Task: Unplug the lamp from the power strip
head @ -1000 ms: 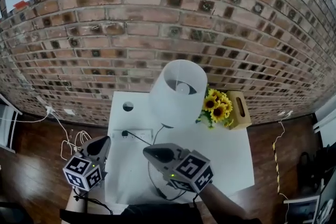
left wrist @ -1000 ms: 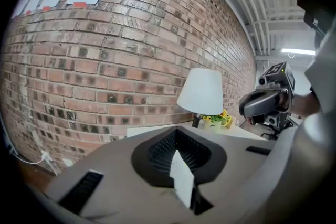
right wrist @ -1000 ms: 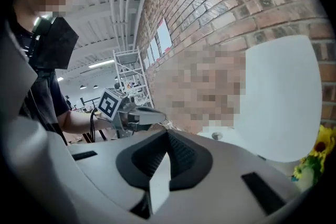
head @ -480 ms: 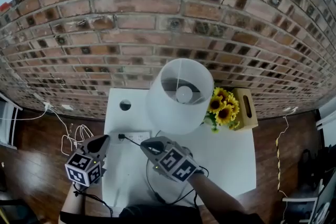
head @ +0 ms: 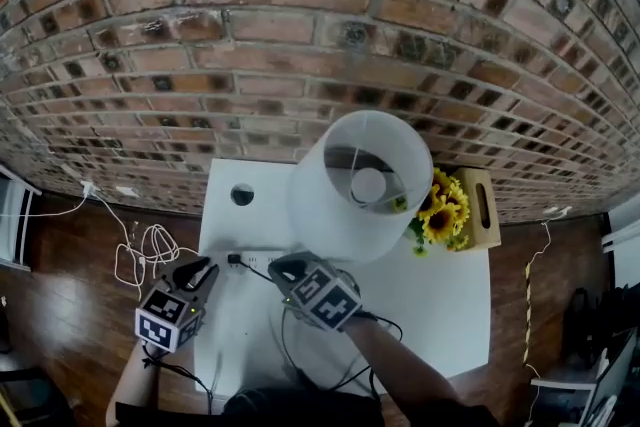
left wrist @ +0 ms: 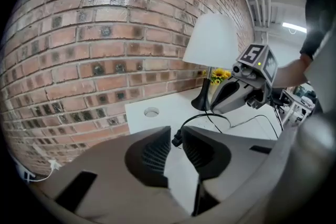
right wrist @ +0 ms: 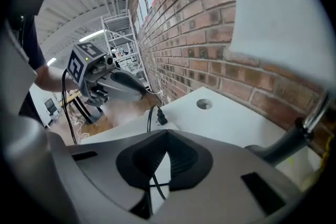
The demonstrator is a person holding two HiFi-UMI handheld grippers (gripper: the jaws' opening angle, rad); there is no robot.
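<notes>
Both grippers have come down toward the power strip (head: pixel 255 258) since a second ago, and the left one's jaws, closed then, have just been opening.

Nothing of the job is done yet, as far as the pictures show. The black plug (head: pixel 233 260) sits in the left end of the power strip, with its cord (left wrist: pixel 210 118) looping away from the strip across the white table (head: pixel 440 305). The lamp (head: pixel 362 185) stands behind the strip and to its right, with its base on the table. I judge this to be the approach. What is left is to close on the plug, hold the strip down if it lifts, and pull the plug out.

The left gripper (head: pixel 203 267) hangs just left of the strip, angled down at its plug end. Its jaws stand a narrow way apart. In the left gripper view the plug shows just past the tips, in line with the gap, but the pads press on nothing.

The right gripper (head: pixel 278 265) is at the strip's right end, close over it; I cannot tell if it touches. In the right gripper view its jaws meet at the tips. A bit of cord shows through the slot lower down, but it looks to lie on the table beyond them, not pinched.
</notes>
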